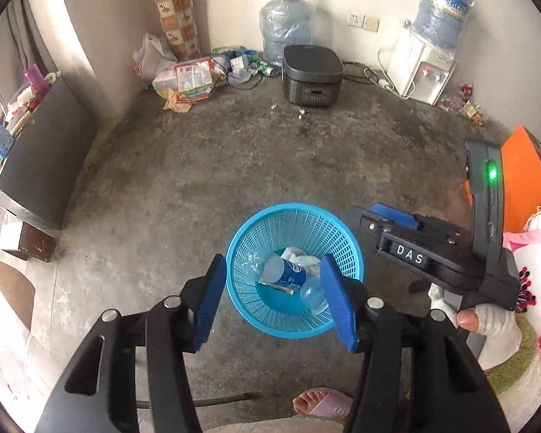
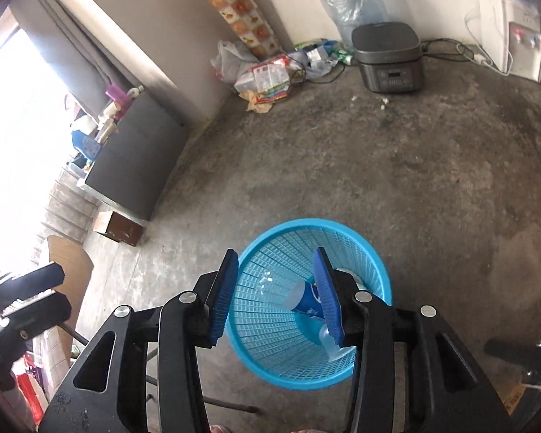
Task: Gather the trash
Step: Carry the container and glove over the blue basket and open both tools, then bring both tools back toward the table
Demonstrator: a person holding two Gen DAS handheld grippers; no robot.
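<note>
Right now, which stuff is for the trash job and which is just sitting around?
For the job: blue basket, Pepsi bottle and white tissue inside it, both open grippers.
Just sitting around: rice cooker, water dispenser, big water jug.

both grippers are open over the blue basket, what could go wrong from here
1. The left gripper and right gripper hang close together over the blue basket; they might bump each other.
2. The basket looks light and stands free on the floor; a nudge to its rim may tip out the Pepsi bottle.
3. Litter by the rice cooker could be missed.
</note>
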